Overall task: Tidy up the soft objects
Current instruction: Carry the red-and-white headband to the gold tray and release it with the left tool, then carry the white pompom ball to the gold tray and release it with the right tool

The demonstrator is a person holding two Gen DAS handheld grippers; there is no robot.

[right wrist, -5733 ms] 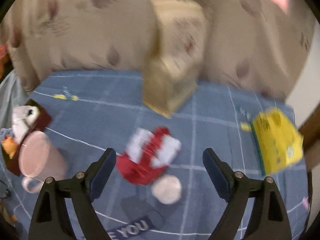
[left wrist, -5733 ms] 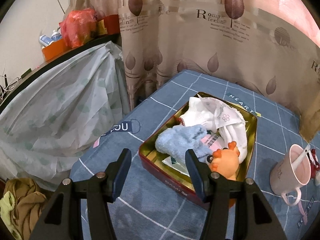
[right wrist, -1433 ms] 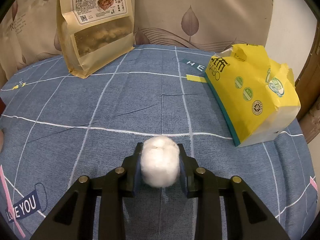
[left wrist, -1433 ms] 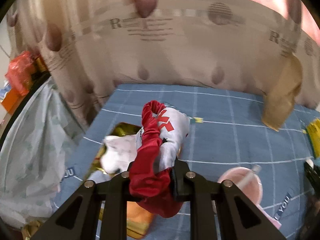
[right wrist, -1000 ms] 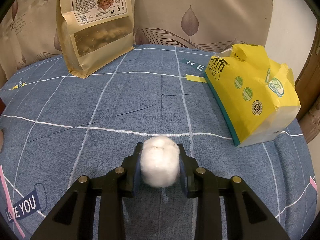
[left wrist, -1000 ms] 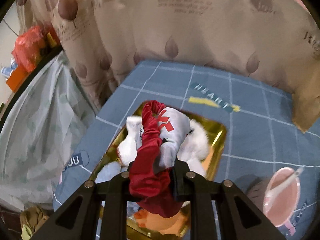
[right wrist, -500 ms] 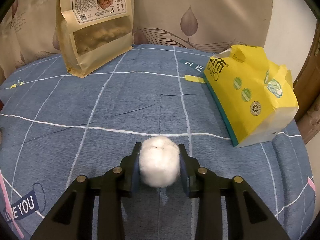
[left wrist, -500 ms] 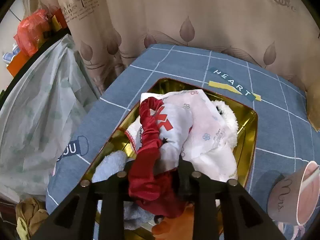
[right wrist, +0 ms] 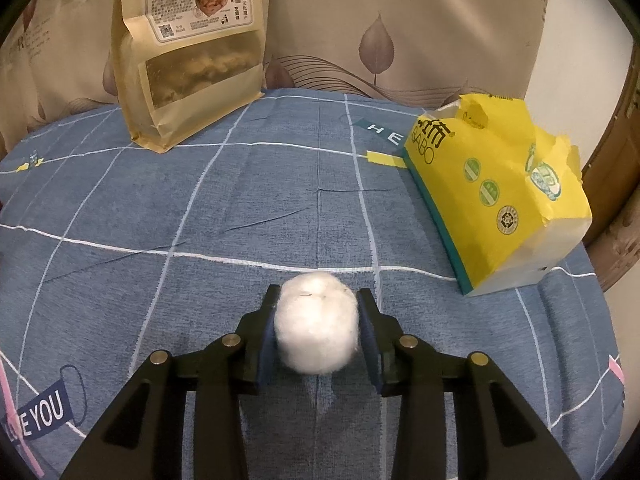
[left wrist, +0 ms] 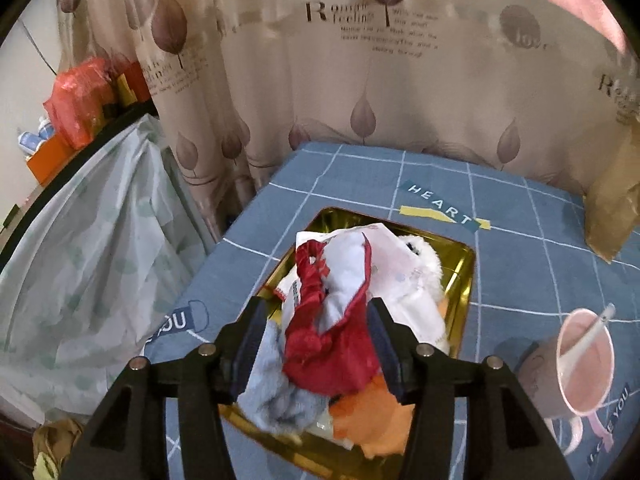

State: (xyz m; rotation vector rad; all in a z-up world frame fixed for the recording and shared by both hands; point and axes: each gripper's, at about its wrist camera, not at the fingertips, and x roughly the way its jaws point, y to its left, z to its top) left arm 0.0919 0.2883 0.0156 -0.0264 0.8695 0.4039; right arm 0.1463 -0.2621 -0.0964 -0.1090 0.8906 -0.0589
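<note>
Mostly cloth & fluff, one shiny tin

Tin [left wrist: 466, 276] was glossy gold metal inside; red/white cloth [left wrist: 328, 320] looked satiny, w/ a fuzzy blue cloth [left wrist: 272, 396] beside it. Ball [right wrist: 316, 334] was matt white fluff. Bench cover [right wrist: 240, 216] was woven, matt. Snack bag [right wrist: 188, 40] was kraft paper; mug [left wrist: 586, 368] glossy.

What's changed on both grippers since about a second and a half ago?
The left gripper carried the red and white cloth over the gold tin, and its jaws have just been opening around it. The right gripper still holds the white fluffy ball in place.
</note>
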